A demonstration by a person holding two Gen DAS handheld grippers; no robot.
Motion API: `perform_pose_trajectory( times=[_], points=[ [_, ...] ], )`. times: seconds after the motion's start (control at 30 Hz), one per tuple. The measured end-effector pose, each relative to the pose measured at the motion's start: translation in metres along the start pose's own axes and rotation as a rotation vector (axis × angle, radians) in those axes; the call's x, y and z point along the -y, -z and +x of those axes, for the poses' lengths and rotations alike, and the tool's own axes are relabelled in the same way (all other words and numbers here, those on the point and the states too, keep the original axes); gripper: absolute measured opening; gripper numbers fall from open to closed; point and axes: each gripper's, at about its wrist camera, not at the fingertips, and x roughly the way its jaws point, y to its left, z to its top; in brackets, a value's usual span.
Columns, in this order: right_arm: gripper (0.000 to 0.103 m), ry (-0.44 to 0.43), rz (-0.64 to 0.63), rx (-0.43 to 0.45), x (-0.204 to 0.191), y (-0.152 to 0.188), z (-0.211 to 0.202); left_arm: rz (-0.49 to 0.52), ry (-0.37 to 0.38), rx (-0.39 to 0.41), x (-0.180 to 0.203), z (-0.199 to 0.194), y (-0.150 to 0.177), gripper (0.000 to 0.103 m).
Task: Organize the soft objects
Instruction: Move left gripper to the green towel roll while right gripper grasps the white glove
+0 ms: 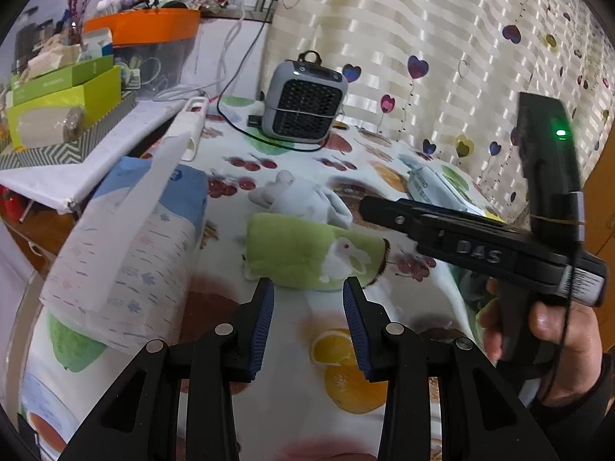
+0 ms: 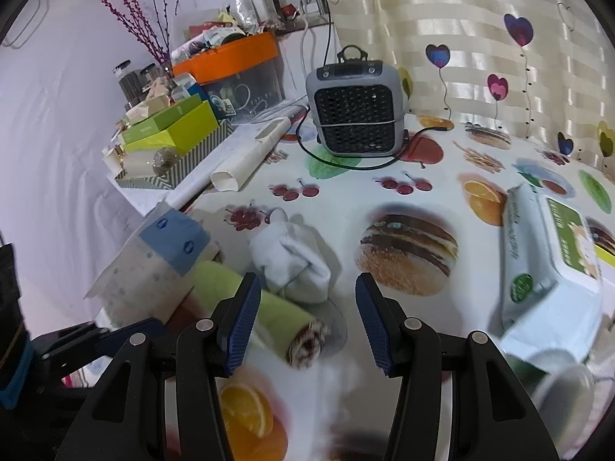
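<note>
Approach step, nothing held. Left of the rolled green towel (image 1: 307, 249) lies a diaper pack (image 1: 127, 238); behind it, a white plush (image 1: 303, 196). Left hand-held gripper (image 1: 308, 303) gapes just short of the towel; right hand-held gripper (image 2: 305, 307) gapes empty beside it. Next: straddle the roll, then close.

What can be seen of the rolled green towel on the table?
The green towel is a soft, fleecy cloth rolled into a short cylinder lying on its side on the fruit-print tablecloth. A white rabbit with a red eye is printed on it. In the right wrist view its exposed end shows a spiral of brown and white layers. A white sock bundle lies against its far side, and a tissue pack sits beside one end. Neither gripper touches it.
</note>
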Motion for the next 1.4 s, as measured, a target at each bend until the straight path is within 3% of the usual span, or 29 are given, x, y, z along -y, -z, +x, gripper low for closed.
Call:
perform_pose_trajectory(
  times=[0.5, 0.53, 0.6, 0.7, 1.1, 1.2, 1.3, 1.4],
  points=[
    [0.053, -0.048, 0.031, -0.108, 0.003, -0.019, 0.062, -0.036, -0.021, 0.029, -0.019, -0.004, -0.013, 0.036],
    [0.050, -0.061, 0.037, -0.112, 0.003, -0.019, 0.063, -0.038, -0.021, 0.027, -0.019, -0.003, -0.013, 0.036],
    [0.030, -0.061, 0.017, -0.112, -0.001, -0.017, 0.063, -0.040, -0.019, 0.026, -0.019, -0.003, -0.013, 0.036],
    [0.019, -0.056, -0.014, -0.131, -0.009, -0.014, 0.061, -0.037, -0.011, 0.023, -0.018, -0.003, -0.013, 0.036],
    [0.017, -0.093, 0.093, -0.150, -0.008, 0.035, 0.015, -0.027, 0.017, -0.007, -0.012, -0.012, 0.004, 0.037],
    [0.017, -0.102, 0.098, -0.141, -0.012, 0.050, -0.003, -0.019, 0.037, -0.026, -0.009, -0.013, 0.012, 0.041],
    [0.017, -0.074, 0.097, -0.110, -0.013, 0.056, -0.017, -0.013, 0.059, -0.045, -0.004, -0.013, 0.021, 0.052],
    [0.017, -0.026, 0.083, -0.074, -0.011, 0.057, -0.031, -0.012, 0.068, -0.061, 0.000, -0.012, 0.028, 0.052]
  ],
)
